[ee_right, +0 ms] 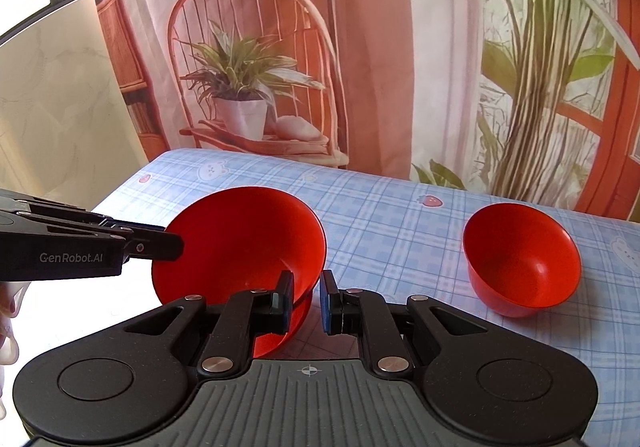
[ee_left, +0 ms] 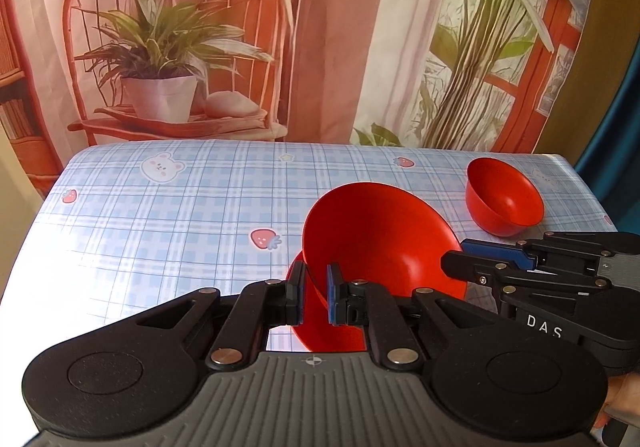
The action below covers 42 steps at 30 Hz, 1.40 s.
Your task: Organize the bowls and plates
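Note:
A large red bowl (ee_left: 380,231) is tilted over a second red bowl (ee_left: 332,335) whose lower part shows beneath it. My left gripper (ee_left: 316,291) has its jaws on either side of the tilted bowl's near rim, shut on it. My right gripper (ee_right: 306,297) has its jaws at the same bowl's (ee_right: 248,243) right rim with a narrow gap, and whether it grips is unclear. The right gripper shows in the left wrist view (ee_left: 456,259) at the bowl's right side. A smaller red bowl (ee_right: 520,263) stands apart to the right, also in the left wrist view (ee_left: 504,201).
The table carries a blue plaid cloth (ee_left: 160,231) with bear and strawberry prints. A printed backdrop of a chair and plants (ee_left: 180,47) hangs behind the table's far edge. The left gripper's body reaches in from the left in the right wrist view (ee_right: 80,247).

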Tool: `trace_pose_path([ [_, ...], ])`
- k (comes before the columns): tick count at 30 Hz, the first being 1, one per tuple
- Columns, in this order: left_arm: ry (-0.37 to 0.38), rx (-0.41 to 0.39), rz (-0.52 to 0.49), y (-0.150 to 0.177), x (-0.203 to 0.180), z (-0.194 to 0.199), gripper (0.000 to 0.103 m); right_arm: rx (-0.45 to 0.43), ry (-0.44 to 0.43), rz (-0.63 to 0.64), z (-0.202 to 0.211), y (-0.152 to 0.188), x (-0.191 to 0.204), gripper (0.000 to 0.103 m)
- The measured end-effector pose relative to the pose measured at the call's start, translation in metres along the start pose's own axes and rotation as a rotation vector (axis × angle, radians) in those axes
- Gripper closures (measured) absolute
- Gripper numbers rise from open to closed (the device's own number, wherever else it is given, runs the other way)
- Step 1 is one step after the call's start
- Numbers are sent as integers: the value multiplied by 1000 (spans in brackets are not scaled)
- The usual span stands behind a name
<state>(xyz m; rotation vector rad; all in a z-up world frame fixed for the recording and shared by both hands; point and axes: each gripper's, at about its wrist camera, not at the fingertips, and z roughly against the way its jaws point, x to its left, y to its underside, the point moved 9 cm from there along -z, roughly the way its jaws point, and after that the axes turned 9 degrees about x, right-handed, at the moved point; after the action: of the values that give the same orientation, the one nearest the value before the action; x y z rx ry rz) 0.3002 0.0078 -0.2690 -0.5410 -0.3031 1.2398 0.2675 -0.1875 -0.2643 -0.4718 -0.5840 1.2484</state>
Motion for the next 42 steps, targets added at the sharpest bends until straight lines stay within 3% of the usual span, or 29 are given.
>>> trace_pose_path([
  [13,-19,39,6,18,7,-15,91,45,14,28,-13,11,11,90],
  [42,-47,48,2,19,5,-20,90,77,39,28,-21,18,7,89],
])
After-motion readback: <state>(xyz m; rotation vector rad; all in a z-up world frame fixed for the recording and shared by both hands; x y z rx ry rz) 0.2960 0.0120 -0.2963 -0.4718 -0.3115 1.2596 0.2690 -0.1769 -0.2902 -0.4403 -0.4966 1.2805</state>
